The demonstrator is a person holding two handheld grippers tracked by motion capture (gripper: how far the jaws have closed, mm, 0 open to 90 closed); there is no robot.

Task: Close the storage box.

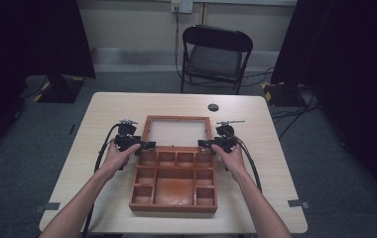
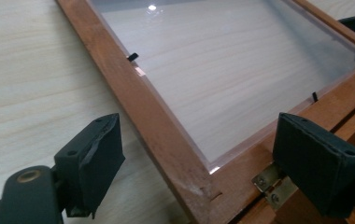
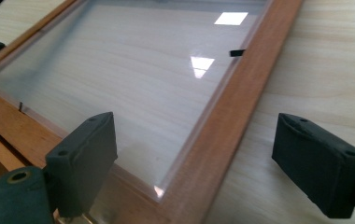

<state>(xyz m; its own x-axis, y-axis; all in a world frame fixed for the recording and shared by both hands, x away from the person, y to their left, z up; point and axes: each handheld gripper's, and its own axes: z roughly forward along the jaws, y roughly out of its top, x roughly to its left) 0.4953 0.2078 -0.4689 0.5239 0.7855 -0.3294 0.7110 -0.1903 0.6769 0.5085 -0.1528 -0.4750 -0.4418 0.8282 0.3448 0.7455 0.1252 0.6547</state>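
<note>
High view shows a wooden box (image 1: 173, 181) lying open on the table (image 1: 256, 148), its glass-paned lid (image 1: 177, 131) folded back flat on the far side of the compartment tray, joined to it along the hinge line. Taking that hinge line as the landmark: the lid lies just beyond it, the tray just this side of it, and both claws sit at its two ends. The left claw (image 1: 138, 144) is at the left end, the right claw (image 1: 210, 144) at the right end, each about equally near its own corner of the lid.

Left gripper view has the left claw (image 2: 199, 163) spread wide, its pads standing either side of the lid's left rail near the hinge (image 2: 273, 183) and not pressing on the wood. Right gripper view gives the mirror case: the right claw (image 3: 208, 163) gapes open astride the right rail, pads clear of it, nothing gripped.

The lid's long axis runs parallel to the hinge line, across the table from one claw to the other, while each side rail runs away from the hinge line, straight ahead between the pads. Any lifting or swinging of the lid looks to turn on that: each claw would need to close across its rail, and the two seem evenly placed to share it.
</note>
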